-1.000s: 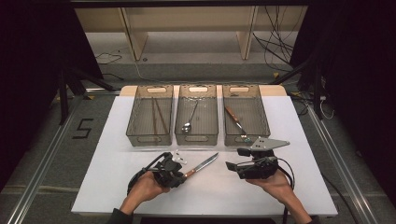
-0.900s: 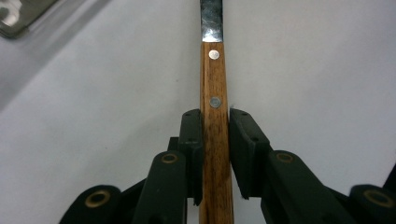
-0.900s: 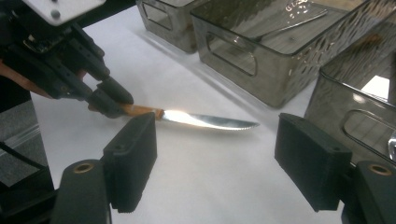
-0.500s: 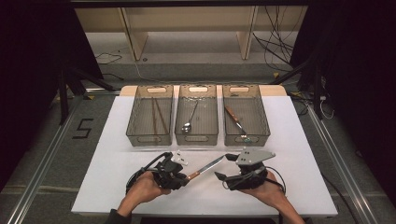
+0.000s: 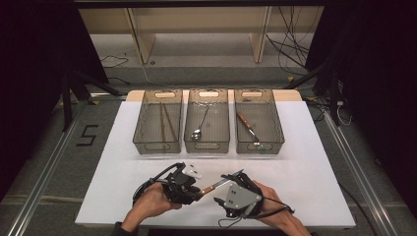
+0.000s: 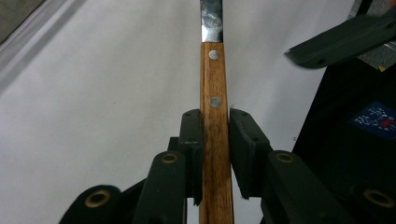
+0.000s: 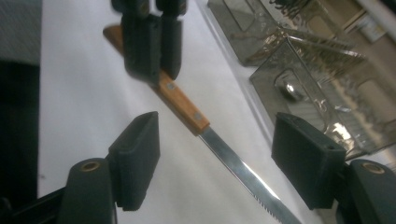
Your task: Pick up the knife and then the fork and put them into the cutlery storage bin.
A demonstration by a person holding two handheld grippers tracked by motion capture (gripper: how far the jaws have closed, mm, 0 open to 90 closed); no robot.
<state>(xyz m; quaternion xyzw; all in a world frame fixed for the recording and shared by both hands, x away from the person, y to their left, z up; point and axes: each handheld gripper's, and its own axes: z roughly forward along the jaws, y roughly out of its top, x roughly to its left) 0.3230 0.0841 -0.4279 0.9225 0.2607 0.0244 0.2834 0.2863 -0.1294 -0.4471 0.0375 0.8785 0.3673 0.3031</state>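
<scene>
The white table (image 5: 314, 162) is carrying three clear bins (image 5: 208, 120) at the far side, sorting chopsticks, a spoon and a knife. Near its front edge, the left tool (image 5: 195, 189) is clamping the wooden handle of a knife (image 5: 216, 185), offering the blade rightward. The right tool (image 5: 236, 181), jaws just narrowing but not touching, is straddling that blade, probably for a handover. A "5" (image 5: 87, 135) is marking the floor at left.

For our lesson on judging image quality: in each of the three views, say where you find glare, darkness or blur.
High view: the white table is evenly lit, its surroundings black. Left gripper view: the knife handle is sharp, the blade glints near the top edge, and the other hand-held gripper's jaw at upper right is soft. Right gripper view: the clear bins glare and blur, and the left hand-held gripper is slightly soft.
</scene>
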